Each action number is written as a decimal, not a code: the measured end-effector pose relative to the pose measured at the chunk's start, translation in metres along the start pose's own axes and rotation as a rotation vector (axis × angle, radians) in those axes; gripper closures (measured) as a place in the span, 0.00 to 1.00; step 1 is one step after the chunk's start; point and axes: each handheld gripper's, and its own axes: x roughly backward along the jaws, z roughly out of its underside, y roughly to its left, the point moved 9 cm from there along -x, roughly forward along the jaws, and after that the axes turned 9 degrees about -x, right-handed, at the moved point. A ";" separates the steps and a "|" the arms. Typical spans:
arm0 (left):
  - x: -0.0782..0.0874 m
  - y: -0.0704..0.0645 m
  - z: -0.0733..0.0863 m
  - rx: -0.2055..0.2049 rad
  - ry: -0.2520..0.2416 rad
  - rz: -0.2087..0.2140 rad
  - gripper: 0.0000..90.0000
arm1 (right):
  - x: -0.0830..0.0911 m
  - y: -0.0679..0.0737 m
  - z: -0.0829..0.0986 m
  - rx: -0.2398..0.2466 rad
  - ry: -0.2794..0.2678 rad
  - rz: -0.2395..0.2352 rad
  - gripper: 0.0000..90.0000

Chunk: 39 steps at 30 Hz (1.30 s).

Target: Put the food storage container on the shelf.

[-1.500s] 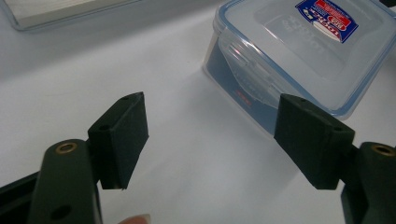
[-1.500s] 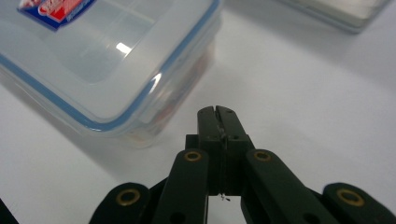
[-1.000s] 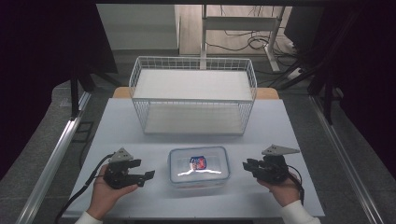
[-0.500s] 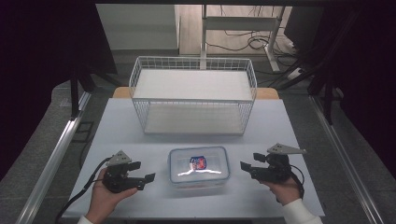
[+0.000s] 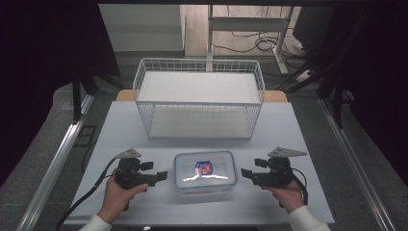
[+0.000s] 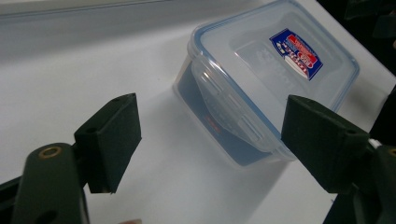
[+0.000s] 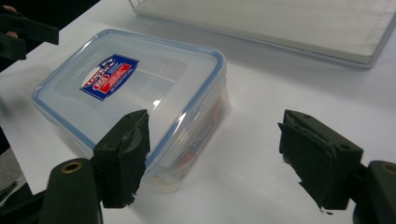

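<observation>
So the box (image 5: pixel 205 172) is sat near the front edge of the table (image 5: pixel 293 130), lid on, sticker up, with something reddish faintly seen through the wall in the right gripper view, too blurred to be called. It's flanked on both sides: the left gripper (image 5: pixel 162 175) is held just beside its left end and the right gripper (image 5: pixel 245 172) a bit off its right end, both pointed inward at it. Neither is touching yet, as far as can be told from the high view. Both are released, jaws spread wide with nothing between them; in the left gripper view (image 6: pixel 205 140) the box's side latch is framed right between the jaws, and in the right gripper view (image 7: pixel 212 156) the near corner of the box is lined up by the left jaw. This looks like the approach step, before any grasp is made. The basket (image 5: pixel 198 98) is stood well behind the box, so a lift into it is probably what's intended, though an unclipping of the latches can't be ruled out. For the next move, both grippers would need to be eased in level and together, so the box isn't shoved sideways, and closed on the end flaps or walls. The plastic is probably slick, so a square, even squeeze is called for.
</observation>
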 end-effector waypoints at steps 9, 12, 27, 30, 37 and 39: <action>-0.017 -0.006 -0.003 0.025 0.037 0.043 0.18 | -0.014 0.009 0.006 0.011 0.055 -0.045 0.26; -0.024 -0.006 -0.008 0.055 0.032 0.078 0.17 | -0.015 0.011 0.004 0.018 0.051 -0.043 0.26; -0.055 -0.014 -0.008 0.191 0.101 0.252 0.18 | -0.023 0.011 -0.002 -0.023 0.035 -0.106 0.22; -0.057 -0.016 -0.007 0.200 0.101 0.273 0.21 | -0.030 0.016 -0.002 -0.085 0.058 -0.178 0.19; -0.057 -0.015 -0.006 0.203 0.105 0.264 0.27 | -0.058 0.014 0.004 -0.185 0.159 -0.204 0.10; -0.057 -0.015 -0.007 0.205 0.104 0.261 0.29 | -0.061 0.015 0.004 -0.205 0.174 -0.221 0.10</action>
